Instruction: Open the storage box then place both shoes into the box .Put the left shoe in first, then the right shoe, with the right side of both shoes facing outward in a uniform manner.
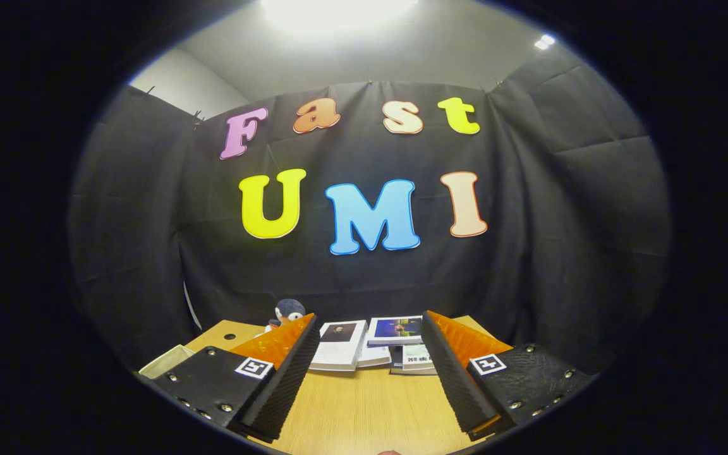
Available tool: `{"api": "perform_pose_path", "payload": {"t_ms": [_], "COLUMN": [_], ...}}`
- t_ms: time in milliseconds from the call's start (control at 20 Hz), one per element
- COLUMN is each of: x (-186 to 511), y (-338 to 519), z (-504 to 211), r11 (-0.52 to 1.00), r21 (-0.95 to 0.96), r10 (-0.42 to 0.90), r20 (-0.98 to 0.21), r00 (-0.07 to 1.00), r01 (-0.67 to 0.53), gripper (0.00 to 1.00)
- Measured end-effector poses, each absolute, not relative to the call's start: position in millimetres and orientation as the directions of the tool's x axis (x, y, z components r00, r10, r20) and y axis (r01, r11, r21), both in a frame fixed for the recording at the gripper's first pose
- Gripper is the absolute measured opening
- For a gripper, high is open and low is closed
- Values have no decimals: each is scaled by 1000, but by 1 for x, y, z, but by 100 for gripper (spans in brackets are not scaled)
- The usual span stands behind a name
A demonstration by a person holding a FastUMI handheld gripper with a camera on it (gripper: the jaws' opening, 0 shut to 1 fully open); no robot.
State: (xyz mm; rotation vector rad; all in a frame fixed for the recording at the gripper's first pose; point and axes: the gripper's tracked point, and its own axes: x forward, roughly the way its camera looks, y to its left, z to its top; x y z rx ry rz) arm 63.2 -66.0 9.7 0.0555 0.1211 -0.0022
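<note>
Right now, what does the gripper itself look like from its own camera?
The gripper has two long wedge-shaped fingers with ribbed inner faces. Each sits on a flat textured plate fixed with small metal screws and carrying a square black-and-white marker tag. No cables visible. The fingers stand open above the wooden table.

Recording booth — black cloth wall (528, 208)

The gripper (369, 328) is held level, raised and pointing straight ahead. Its two fingers (288, 373) stand wide apart, spreading outward toward their tips, with nothing between them and neither touching anything. Each finger's ridged inner face turns toward the other.
</note>
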Motion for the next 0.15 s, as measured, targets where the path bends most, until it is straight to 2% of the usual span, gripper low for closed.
{"api": "perform_pose_path", "payload": {"t_ms": [150], "x": [63], "y": [-64], "z": [14], "r11": [999], "r21": [32], "r10": [5], "r20": [-112], "r00": [994], "r01": [-1], "gripper": [98]}}
